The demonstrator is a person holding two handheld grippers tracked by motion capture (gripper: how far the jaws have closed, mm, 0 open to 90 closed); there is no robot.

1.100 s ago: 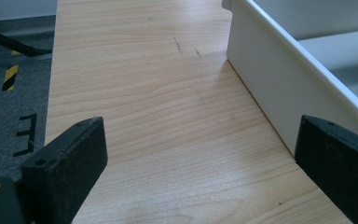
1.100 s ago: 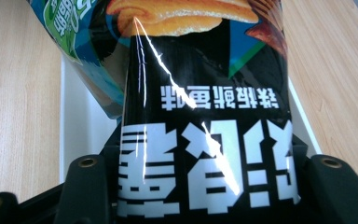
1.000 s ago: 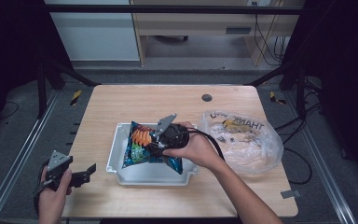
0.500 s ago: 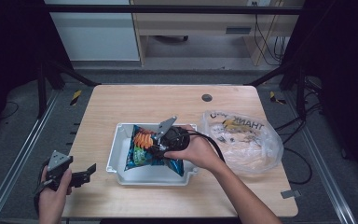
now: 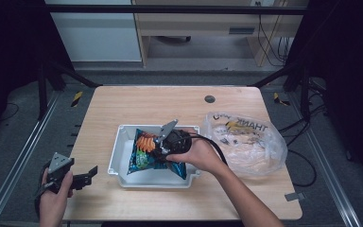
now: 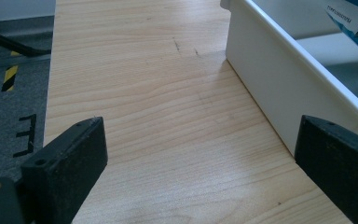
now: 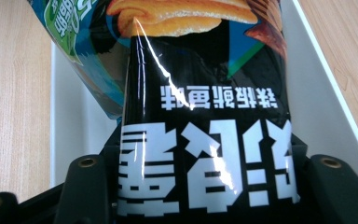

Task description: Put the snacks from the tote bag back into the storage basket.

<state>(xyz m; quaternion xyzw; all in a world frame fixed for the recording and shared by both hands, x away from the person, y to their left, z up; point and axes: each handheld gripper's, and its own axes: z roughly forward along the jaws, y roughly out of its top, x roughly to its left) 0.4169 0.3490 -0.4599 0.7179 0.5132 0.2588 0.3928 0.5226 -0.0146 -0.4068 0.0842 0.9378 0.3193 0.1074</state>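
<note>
A blue and black snack bag (image 5: pixel 145 152) with orange chips pictured on it lies tilted in the white tray (image 5: pixel 117 152) at the middle of the table. My right gripper (image 5: pixel 163 149) reaches in from the right and is shut on the bag's near end. In the right gripper view the bag (image 7: pixel 200 93) fills the gap between the jaws of this gripper (image 7: pixel 205 186), over the tray (image 7: pixel 317 93). My left gripper (image 5: pixel 89 176) rests open at the table's front left, just left of the tray. Its jaws (image 6: pixel 205 154) stand wide apart over bare wood beside the tray wall (image 6: pixel 270 93).
A crumpled clear plastic bag (image 5: pixel 246 142) with printed lettering lies right of the tray. A small round grommet (image 5: pixel 210 99) sits near the table's far edge. Bare wood stretches behind the tray and to its left.
The right gripper and the snack bag have shifted slightly left and back within the tray. The left gripper has stayed put.
</note>
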